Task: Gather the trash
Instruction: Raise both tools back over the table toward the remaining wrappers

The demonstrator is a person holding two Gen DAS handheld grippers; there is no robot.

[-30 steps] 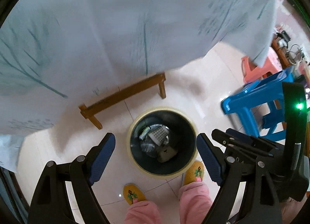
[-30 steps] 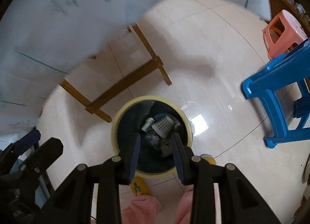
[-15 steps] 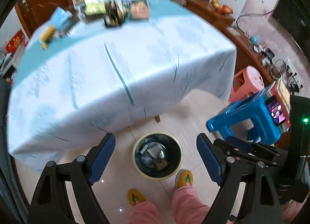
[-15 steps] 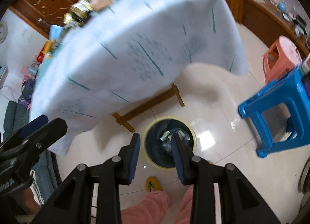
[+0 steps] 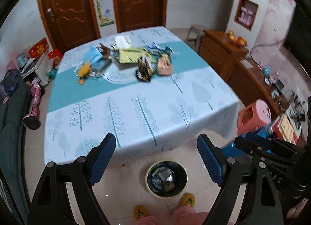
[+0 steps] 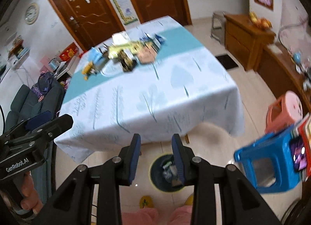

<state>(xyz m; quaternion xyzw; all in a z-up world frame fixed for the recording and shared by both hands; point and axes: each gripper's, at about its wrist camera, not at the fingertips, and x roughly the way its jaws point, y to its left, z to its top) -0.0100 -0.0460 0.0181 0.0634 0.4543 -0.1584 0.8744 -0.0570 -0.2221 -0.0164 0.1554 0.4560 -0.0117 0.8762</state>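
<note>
A heap of wrappers and crumpled packets lies at the far middle of a table with a pale blue tree-print cloth; the heap also shows in the right wrist view. A dark bin with a yellow rim stands on the floor below the table's near edge and holds some trash; it also shows in the right wrist view. My left gripper is wide open and empty, high above the bin. My right gripper is partly open with nothing between its fingers.
A blue plastic stool and a pink stool stand on the right. A wooden sideboard lines the right wall. A dark sofa and floor clutter are on the left. My slippered feet are by the bin.
Both grippers rose and tilted up from looking down into the bin, so the tabletop and its trash heap came into view. Both jaw openings are unchanged.
</note>
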